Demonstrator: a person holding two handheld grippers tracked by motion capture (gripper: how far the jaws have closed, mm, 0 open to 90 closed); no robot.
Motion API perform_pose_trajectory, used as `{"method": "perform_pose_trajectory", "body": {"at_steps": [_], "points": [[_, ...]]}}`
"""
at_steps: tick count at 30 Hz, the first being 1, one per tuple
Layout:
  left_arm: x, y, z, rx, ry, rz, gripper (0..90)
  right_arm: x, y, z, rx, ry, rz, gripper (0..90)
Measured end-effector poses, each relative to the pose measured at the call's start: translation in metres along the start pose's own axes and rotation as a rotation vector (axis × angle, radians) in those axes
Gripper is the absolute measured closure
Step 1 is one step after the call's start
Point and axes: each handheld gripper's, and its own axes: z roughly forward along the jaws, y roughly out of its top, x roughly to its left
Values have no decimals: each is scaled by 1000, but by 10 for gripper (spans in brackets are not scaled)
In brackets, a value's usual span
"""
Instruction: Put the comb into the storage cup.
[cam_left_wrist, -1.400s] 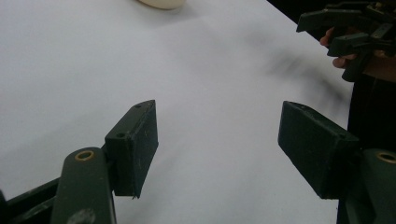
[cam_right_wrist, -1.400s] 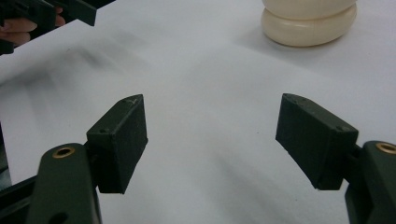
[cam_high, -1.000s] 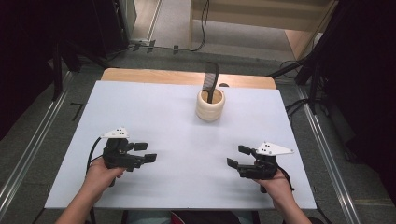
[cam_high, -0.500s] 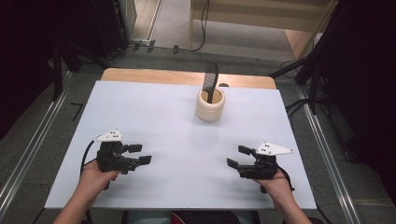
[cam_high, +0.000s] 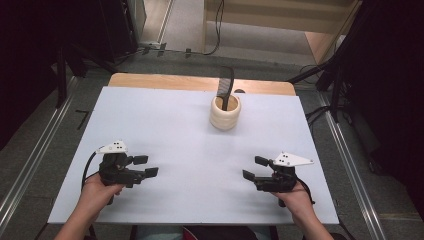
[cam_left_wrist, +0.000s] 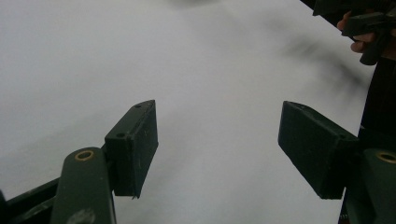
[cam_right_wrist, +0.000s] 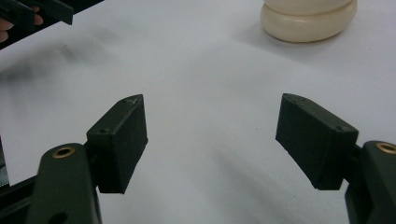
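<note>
- High view: left gripper (cam_high: 145, 166) is drifting nearer and leftward, jaws wide, empty.
- Right gripper (cam_high: 255, 168) is idling, wide, empty.
- Cup (cam_high: 225, 113) is standing far centre, untouched; no approach begun.

The high view looks down from above the near edge; both gripper views sit low, sharing the white table (cam_high: 190, 125).

A cream ribbed holder (cam_high: 225, 113) is standing upright toward the table's (cam_high: 165, 125) far edge — well apart from both hands — while a black spatula (cam_high: 225, 87) is leaning inside it, blade rising above its rim.
</note>
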Motion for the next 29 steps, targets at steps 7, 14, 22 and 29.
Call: {"method": "perform_pose_trajectory", "body": {"at_steps": [7, 14, 22, 29], "points": [[0, 0, 0, -1, 0, 1, 295, 0, 0, 0, -1, 1, 2, 229], [0, 0, 1, 11, -2, -2, 295, 0, 0, 0, -1, 4, 1, 229], [0, 0, 2, 16, -5, 1, 295, 0, 0, 1, -1, 5, 0, 229], [2, 0, 2, 16, -5, -10, 295, 0, -1, 3, 35, 8, 15, 220]]}}
